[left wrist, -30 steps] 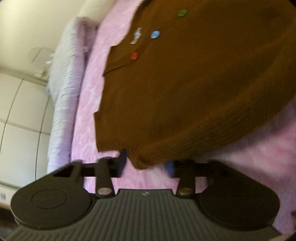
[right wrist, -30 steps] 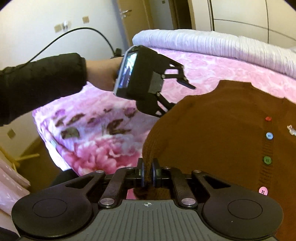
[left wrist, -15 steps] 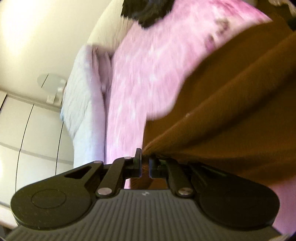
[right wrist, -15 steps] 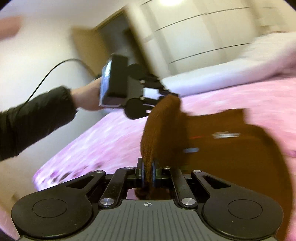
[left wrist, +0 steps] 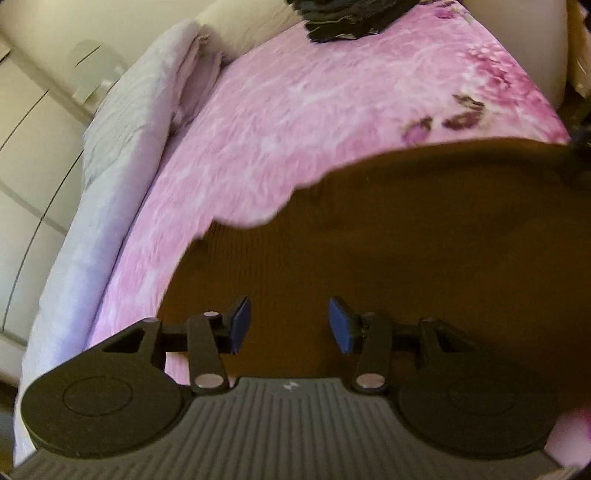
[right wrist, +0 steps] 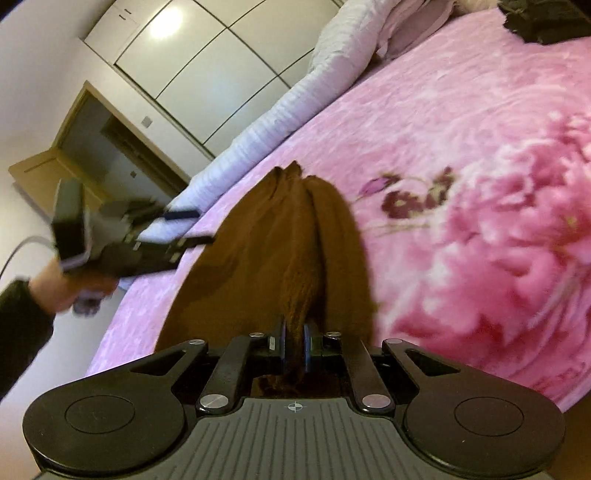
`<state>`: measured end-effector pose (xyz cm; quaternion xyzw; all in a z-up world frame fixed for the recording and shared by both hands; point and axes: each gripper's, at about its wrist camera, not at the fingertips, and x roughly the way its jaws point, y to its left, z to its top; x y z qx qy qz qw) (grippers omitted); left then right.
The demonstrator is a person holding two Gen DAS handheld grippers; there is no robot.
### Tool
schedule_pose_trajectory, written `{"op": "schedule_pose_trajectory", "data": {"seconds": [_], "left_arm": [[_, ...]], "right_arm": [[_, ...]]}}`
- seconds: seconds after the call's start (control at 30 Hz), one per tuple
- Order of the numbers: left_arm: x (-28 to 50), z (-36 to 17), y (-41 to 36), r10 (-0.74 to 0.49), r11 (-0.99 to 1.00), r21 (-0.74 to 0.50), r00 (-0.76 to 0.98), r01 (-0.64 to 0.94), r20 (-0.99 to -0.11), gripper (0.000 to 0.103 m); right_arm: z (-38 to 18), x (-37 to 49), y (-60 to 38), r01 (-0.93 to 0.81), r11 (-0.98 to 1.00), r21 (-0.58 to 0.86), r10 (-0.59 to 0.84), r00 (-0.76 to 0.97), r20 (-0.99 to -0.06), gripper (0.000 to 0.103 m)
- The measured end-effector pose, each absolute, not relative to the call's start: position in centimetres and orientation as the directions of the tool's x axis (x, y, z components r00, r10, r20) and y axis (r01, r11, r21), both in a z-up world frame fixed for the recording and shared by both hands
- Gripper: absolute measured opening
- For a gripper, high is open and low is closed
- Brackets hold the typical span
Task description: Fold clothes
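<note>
Brown cardigan (left wrist: 406, 258) lies on the pink floral bedspread (left wrist: 295, 129); right gripper (right wrist: 294, 349) is clenched on a bunched edge of it, while left gripper (left wrist: 290, 325) hangs released above its knit.

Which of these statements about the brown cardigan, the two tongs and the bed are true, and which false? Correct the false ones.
1. The right tongs are shut on the brown cardigan. True.
2. The left tongs grip the cardigan too. False: they are open, above it.
3. The blanket is plain blue. False: it is pink with flowers.
4. A dark pile lies on the far part of the bed. True.
</note>
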<state>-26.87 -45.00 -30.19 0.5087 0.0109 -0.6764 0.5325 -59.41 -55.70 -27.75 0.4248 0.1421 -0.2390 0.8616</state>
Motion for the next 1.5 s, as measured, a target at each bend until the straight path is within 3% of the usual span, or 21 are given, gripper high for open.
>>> {"op": "schedule_pose_trajectory", "data": {"seconds": [0.27, 0.6, 0.73, 0.83, 0.97, 1.23, 1.27, 1.3, 1.33, 1.5], "left_arm": [[-27.1, -29.6, -36.7, -0.717, -0.376, 0.379, -0.006, 0.846, -0.697, 0.043], [-28.4, -30.5, -34.7, -0.718, -0.37, 0.297, -0.068, 0.88, -0.693, 0.043], [-28.4, -30.3, -34.6, -0.722, -0.355, 0.234, -0.107, 0.905, -0.684, 0.043], [-29.0, -31.4, -35.2, -0.695, -0.371, 0.196, -0.132, 0.908, -0.707, 0.043], [-30.0, -33.0, -35.3, -0.682, -0.386, 0.202, -0.131, 0.9, -0.72, 0.043], [-30.7, -33.7, -35.1, -0.67, -0.401, 0.16, -0.169, 0.902, -0.723, 0.043], [-30.7, -33.6, -35.1, -0.668, -0.404, 0.154, -0.176, 0.902, -0.723, 0.043], [-30.8, -33.6, -35.1, -0.666, -0.408, 0.149, -0.182, 0.901, -0.723, 0.043], [-30.8, -33.5, -35.1, -0.666, -0.411, 0.144, -0.188, 0.9, -0.722, 0.043], [-30.8, -33.8, -35.4, -0.657, -0.403, 0.085, -0.223, 0.911, -0.72, 0.043]], "right_arm": [[-26.8, -60.7, -55.4, 0.579, 0.535, 0.615, -0.325, 0.813, -0.483, 0.006], [-26.0, -61.6, -54.1, 0.661, 0.524, 0.537, -0.392, 0.747, -0.537, 0.006], [-22.6, -61.0, -54.7, 0.651, 0.59, 0.478, -0.452, 0.756, -0.473, 0.009], [-21.0, -58.6, -57.2, 0.616, 0.664, 0.423, -0.443, 0.781, -0.442, 0.017], [-21.7, -52.8, -62.0, 0.584, 0.735, 0.344, -0.381, 0.775, -0.504, 0.027], [-25.3, -43.9, -68.7, 0.516, 0.826, 0.225, -0.281, 0.724, -0.63, 0.031], [-25.8, -43.6, -69.2, 0.51, 0.826, 0.241, -0.261, 0.725, -0.637, 0.03], [-26.1, -43.4, -69.7, 0.503, 0.825, 0.258, -0.243, 0.728, -0.641, 0.022], [-25.9, -43.6, -69.7, 0.494, 0.826, 0.272, -0.234, 0.739, -0.632, 0.007], [-24.6, -47.0, -70.3, 0.53, 0.797, 0.29, -0.305, 0.767, -0.564, 0.002]]}}
